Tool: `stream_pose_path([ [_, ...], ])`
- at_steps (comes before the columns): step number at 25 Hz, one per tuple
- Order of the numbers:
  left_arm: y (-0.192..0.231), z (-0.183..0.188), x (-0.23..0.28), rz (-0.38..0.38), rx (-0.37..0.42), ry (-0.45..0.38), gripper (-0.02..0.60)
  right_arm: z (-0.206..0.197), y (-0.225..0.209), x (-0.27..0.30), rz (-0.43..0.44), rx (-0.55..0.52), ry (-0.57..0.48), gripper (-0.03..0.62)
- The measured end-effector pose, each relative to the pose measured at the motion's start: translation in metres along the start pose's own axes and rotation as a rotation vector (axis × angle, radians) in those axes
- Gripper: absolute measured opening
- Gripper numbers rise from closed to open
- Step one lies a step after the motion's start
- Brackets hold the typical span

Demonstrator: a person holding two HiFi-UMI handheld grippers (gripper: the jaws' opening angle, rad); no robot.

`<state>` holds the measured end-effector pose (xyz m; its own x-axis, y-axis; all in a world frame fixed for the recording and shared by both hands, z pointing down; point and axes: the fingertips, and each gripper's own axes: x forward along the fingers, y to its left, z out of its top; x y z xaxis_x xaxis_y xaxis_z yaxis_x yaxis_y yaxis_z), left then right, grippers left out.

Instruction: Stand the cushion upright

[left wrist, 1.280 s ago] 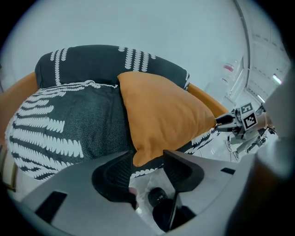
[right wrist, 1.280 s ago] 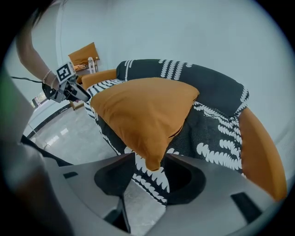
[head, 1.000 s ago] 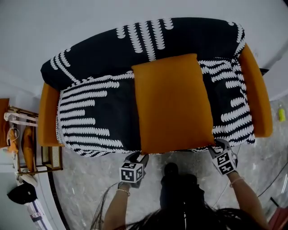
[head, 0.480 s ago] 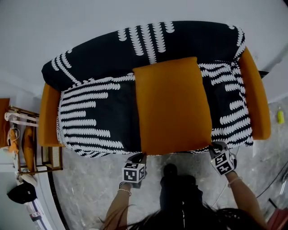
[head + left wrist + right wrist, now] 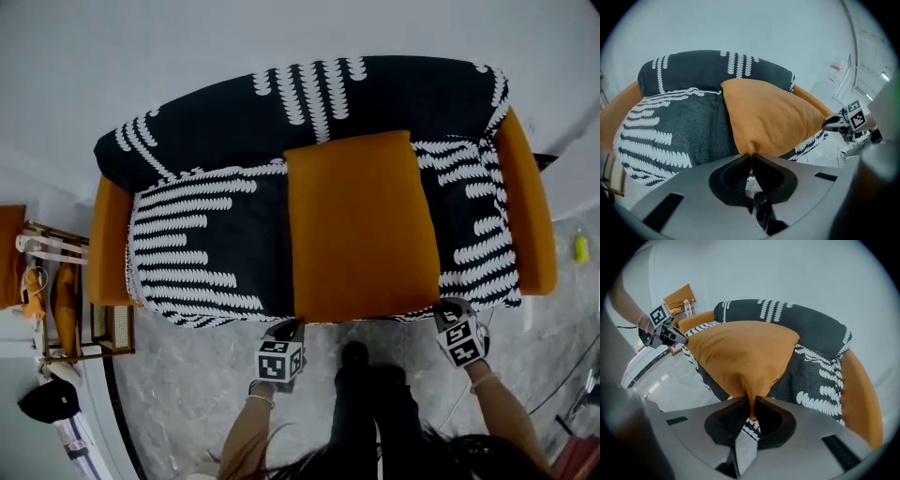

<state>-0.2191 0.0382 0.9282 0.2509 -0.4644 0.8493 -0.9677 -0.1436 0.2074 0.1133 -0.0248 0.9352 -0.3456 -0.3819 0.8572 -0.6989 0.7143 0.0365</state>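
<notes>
Both hands are in. The left claw (image 5: pixel 751 157) has just been closing and now pinches the near left corner of the square orange fabric cushion (image 5: pixel 361 230), with the cloth squeezed thin between its jaws. Same story for the right claw (image 5: pixel 751 404): its jaws have just closed on the near right corner, a tuft of orange caught between them. The cushion lies on the seat of the orange sofa (image 5: pixel 532 216) under its black-and-white patterned cover (image 5: pixel 206 244). Its far edge is against the backrest and its near edge is at the seat's front.
</notes>
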Motion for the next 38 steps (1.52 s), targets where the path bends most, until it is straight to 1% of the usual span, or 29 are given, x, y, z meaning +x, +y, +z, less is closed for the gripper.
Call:
stream_pose_path([
  [4,-0.003,0.014,-0.016,0.008,-0.012,-0.021,0.035,0.011,-0.002,-0.015,-0.010,0.019,-0.009,0.044],
  [10,-0.003,0.032,-0.039,0.028,-0.074,-0.072,0.034,0.023,-0.001,-0.031,-0.021,0.070,-0.021,0.044],
  [16,-0.008,0.046,-0.062,0.041,-0.109,-0.091,0.034,0.035,0.001,-0.052,-0.026,0.080,-0.020,0.044],
  [21,-0.014,0.055,-0.084,0.041,-0.141,-0.114,0.034,0.041,0.004,-0.070,-0.035,0.132,-0.017,0.044],
  [26,-0.019,0.066,-0.104,0.035,-0.150,-0.132,0.034,0.051,0.004,-0.088,-0.057,0.151,-0.024,0.043],
  [38,-0.034,0.102,-0.163,0.041,-0.183,-0.195,0.034,0.086,0.002,-0.147,-0.092,0.202,-0.060,0.041],
])
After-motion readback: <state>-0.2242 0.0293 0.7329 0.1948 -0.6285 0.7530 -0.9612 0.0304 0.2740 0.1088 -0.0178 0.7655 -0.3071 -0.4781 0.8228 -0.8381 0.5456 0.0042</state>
